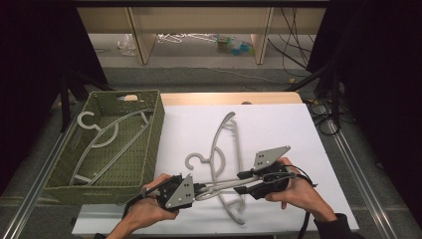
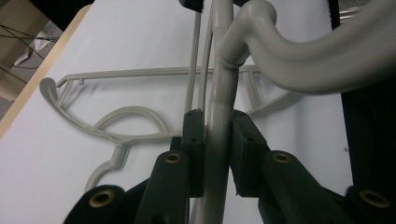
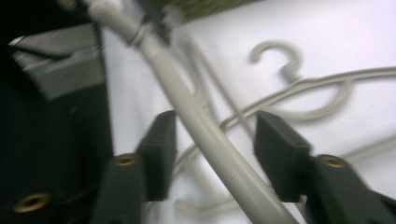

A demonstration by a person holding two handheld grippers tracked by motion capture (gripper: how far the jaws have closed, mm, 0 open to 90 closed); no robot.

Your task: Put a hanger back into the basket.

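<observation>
The left gripper point(image 1: 199, 189) has its fingers point(image 2: 194, 140) clamped together, while the right gripper point(image 1: 244, 181) stands spread apart.

The left gripper point(image 2: 215, 154) clamps a grey hanger bar point(image 2: 219, 121); another hanger point(image 2: 126, 123) lies at ten o'clock.

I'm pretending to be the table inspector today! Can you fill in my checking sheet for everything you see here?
Surface: white sheet over a wooden table; bare parts look clean.
Job's things: grey hanger on the sheet; a second hanger rod held between the two grippers; another hanger in the basket; green woven basket at the table's left.
Clutter: nothing seen on the sheet.
Grippers: left gripper shut on the rod; right gripper open, jaws either side of the rod.
Cables: black cable trailing from the right gripper.
Surroundings: wooden shelf legs, more hangers and bottles on the floor behind, black cables at the right.
</observation>
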